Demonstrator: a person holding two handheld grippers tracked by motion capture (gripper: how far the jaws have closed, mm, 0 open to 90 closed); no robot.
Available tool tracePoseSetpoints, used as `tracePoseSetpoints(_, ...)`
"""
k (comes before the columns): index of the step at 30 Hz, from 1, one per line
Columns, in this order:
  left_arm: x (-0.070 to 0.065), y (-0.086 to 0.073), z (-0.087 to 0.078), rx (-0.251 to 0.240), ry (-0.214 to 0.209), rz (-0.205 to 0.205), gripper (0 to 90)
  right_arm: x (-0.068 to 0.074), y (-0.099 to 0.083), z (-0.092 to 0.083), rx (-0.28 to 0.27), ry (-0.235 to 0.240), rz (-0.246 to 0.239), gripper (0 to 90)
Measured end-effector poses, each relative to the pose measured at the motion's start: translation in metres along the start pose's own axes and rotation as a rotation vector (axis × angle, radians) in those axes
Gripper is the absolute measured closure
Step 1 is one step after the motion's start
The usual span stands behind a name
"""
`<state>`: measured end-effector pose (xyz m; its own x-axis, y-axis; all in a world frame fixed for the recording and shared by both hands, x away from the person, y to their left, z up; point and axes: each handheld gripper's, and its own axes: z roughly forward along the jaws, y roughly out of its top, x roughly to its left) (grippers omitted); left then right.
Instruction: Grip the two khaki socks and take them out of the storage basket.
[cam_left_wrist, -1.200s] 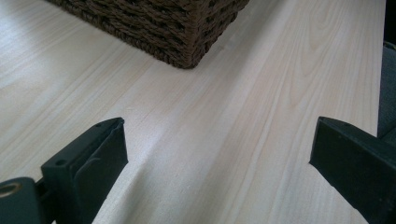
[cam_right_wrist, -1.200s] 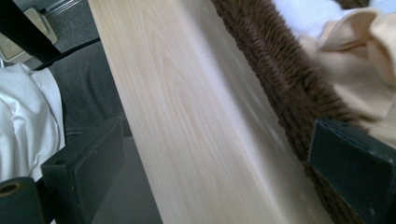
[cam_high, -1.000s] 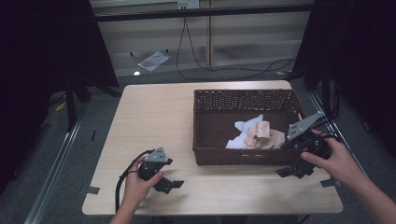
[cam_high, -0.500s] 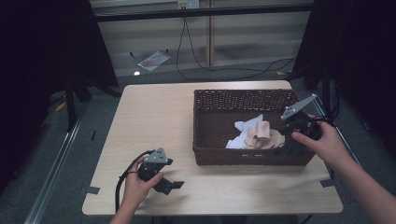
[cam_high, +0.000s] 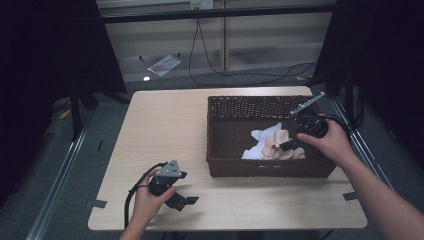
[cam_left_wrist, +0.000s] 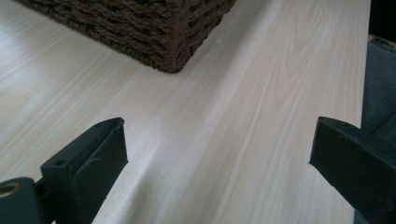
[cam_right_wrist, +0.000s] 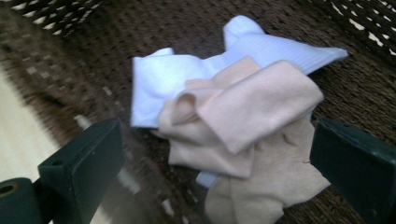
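Right, the right hand-held gripper (cam_high: 292, 143) is over the wicker basket (cam_high: 235, 165), nose angled down at the little heap of cloth inside. Its jaws are spread wide and empty, framing the pile in the right gripper view: a peach cloth (cam_right_wrist: 252, 126) crumpled on top, a white cloth (cam_right_wrist: 187, 79) lying under and behind it. In the high view the heap sits toward the near right part of the basket floor, touching nothing but the weave.

By my reading, nothing has been lifted yet. Both cloths lie in the basket, no piece is on the bench (cam_high: 165, 125), and no jaw has closed on fabric. So this looks like the approach for a first pick, with the grasp, the lift and the carry all left to do.

The right hand (cam_high: 330, 142) reaches in over the basket's right rim, forearm coming up from the bottom right corner, wrist bent so the gripper tips down and inward.

The left hand-held gripper (cam_high: 182, 201) rests low at the near left of the bench, held in the left hand (cam_high: 150, 197). Its jaws are wide apart too, nothing between them but bare wood, with a basket corner ahead.
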<state>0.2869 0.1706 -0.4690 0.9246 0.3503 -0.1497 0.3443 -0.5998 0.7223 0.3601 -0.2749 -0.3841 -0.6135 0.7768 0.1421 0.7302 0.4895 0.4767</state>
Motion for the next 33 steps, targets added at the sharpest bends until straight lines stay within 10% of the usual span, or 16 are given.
tracePoseSetpoints(20,0.001,-0.001,0.001,0.005,-0.002,0.003,3.7,-0.018,0.013,0.046,0.101,-0.053,0.15,9.3)
tracePoseSetpoints(24,0.001,-0.001,0.002,0.004,-0.003,0.003,3.7,-0.018,0.014,0.052,0.146,-0.043,0.137,20.0)
tracePoseSetpoints(29,0.0,-0.001,0.002,0.004,-0.003,0.001,3.7,-0.015,0.013,0.048,0.125,-0.041,0.116,69.7)
tracePoseSetpoints(33,0.001,-0.001,0.001,-0.002,0.001,-0.001,3.7,-0.012,0.011,0.042,0.089,-0.031,0.078,88.8)
